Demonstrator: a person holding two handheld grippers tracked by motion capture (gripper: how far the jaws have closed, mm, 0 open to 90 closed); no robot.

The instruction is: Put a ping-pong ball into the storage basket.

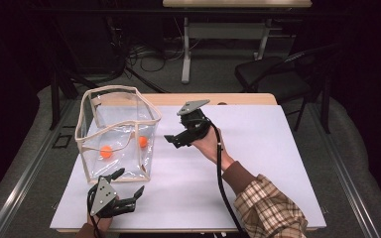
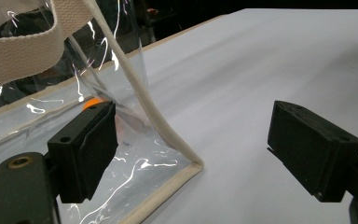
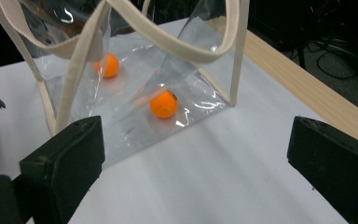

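Tabletop [image 1: 258, 163]: a white sheet covers most of it; a strip of bare wood shows along the far edge.
Bag [image 1: 116, 131]: a clear plastic bag with cream cloth trim stands upright on the left part of the sheet, mouth open to the top, its left side close to the sheet's left edge.
Balls: two orange balls lie on the bag's floor, one [image 1: 106, 151] toward the left, the other [image 1: 143, 141] toward the right, apart from each other.
Open room: the sheet's middle and whole right half are bare, from the bag across to the right edge; the near strip in front of the bag is bare too, apart from the left gripper.
Off the tabletop: a black chair [image 1: 273, 74] stands past the far right corner, with another table's legs and loose cables on the floor behind.
Left gripper [image 1: 129, 182]: low at the bag's near right bottom corner, jaws wide apart; in the left gripper view one jaw lies against the clear wall by the trimmed corner, the other stands well clear over bare sheet; it grips nothing.
Right gripper [image 1: 170, 139]: held just right of the bag and pointing toward it, jaws spread wide, nothing between them; in the right gripper view both balls show ahead through the plastic.
Sleeve [image 1: 270, 208]: a plaid sleeve comes in from the near right corner.
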